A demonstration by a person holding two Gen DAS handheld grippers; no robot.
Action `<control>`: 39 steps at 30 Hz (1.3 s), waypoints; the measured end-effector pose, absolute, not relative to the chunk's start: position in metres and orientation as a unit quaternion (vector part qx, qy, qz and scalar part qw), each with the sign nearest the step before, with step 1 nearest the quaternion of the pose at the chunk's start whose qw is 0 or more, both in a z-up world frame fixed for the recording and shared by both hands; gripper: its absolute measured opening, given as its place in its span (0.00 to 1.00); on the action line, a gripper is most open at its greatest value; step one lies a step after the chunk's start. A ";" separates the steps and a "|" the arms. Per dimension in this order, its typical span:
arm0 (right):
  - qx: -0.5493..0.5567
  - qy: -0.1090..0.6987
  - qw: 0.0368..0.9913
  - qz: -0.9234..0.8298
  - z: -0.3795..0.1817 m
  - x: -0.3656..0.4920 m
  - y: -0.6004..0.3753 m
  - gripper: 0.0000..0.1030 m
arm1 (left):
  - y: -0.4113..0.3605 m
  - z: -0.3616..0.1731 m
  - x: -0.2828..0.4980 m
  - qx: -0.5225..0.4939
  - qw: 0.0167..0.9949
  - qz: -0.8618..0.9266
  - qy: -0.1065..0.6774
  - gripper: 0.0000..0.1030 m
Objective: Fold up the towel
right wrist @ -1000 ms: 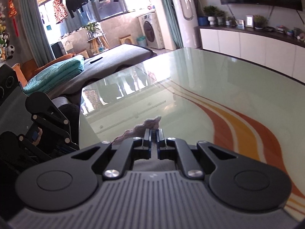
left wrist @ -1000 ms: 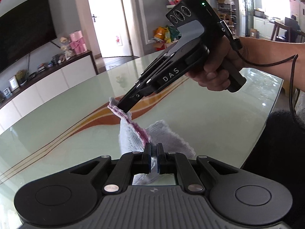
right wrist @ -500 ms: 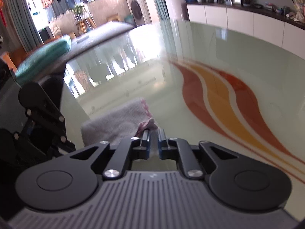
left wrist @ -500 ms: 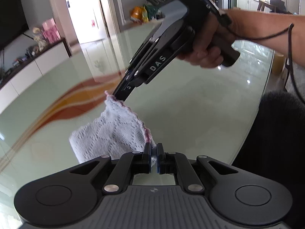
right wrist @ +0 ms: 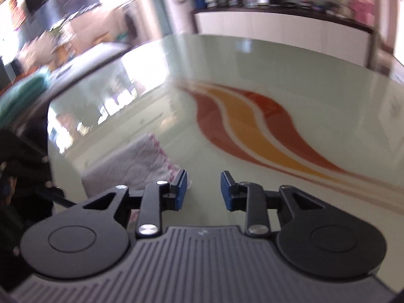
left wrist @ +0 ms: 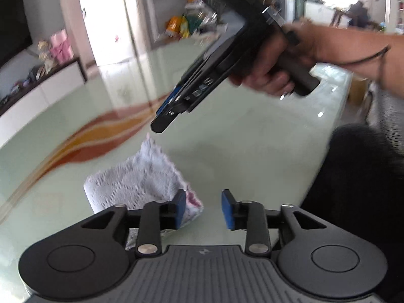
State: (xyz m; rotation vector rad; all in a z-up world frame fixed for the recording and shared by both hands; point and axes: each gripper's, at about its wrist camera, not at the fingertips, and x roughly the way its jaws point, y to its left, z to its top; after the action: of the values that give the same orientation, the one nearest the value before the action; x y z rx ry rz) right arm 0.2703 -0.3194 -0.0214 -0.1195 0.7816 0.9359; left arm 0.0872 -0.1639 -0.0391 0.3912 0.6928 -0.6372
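Note:
A small white towel (left wrist: 136, 181) with a pink edge lies folded on the glass table (left wrist: 252, 156), just ahead and left of my left gripper (left wrist: 202, 208). My left gripper is open and holds nothing; its left pad is close to the towel's near corner. In the right wrist view the towel (right wrist: 128, 164) lies left of my right gripper (right wrist: 204, 189), which is open and empty. My right gripper also shows in the left wrist view (left wrist: 161, 123), lifted above the towel's far corner.
The table has an orange and red wave pattern (right wrist: 252, 131). Its edge (left wrist: 325, 151) runs at the right, beside dark clothing (left wrist: 358, 176). A white cabinet (right wrist: 277, 27) stands beyond the table. Both views are motion-blurred.
Both grippers have opened and let go of the towel, which now lies flat and folded on the table. Both grippers have pulled back from it, the right one lifting.

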 end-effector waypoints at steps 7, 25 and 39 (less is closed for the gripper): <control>0.083 0.393 0.854 0.332 -0.023 0.199 -0.329 0.33 | -0.108 -0.046 0.070 0.236 0.892 -0.219 0.317 0.43; 0.148 0.385 0.884 0.218 -0.062 0.104 -0.287 0.31 | -0.124 -0.074 0.088 0.258 0.897 -0.185 0.308 0.43; 0.164 0.399 0.880 0.201 -0.063 0.113 -0.284 0.11 | -0.123 -0.067 0.087 0.239 0.905 -0.178 0.305 0.43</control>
State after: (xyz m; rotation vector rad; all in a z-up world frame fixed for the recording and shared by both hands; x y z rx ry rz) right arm 0.1128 -0.2837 -0.0628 0.3415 0.8309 0.4186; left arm 0.0868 -0.1230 -0.0675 0.4945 0.6291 -0.3678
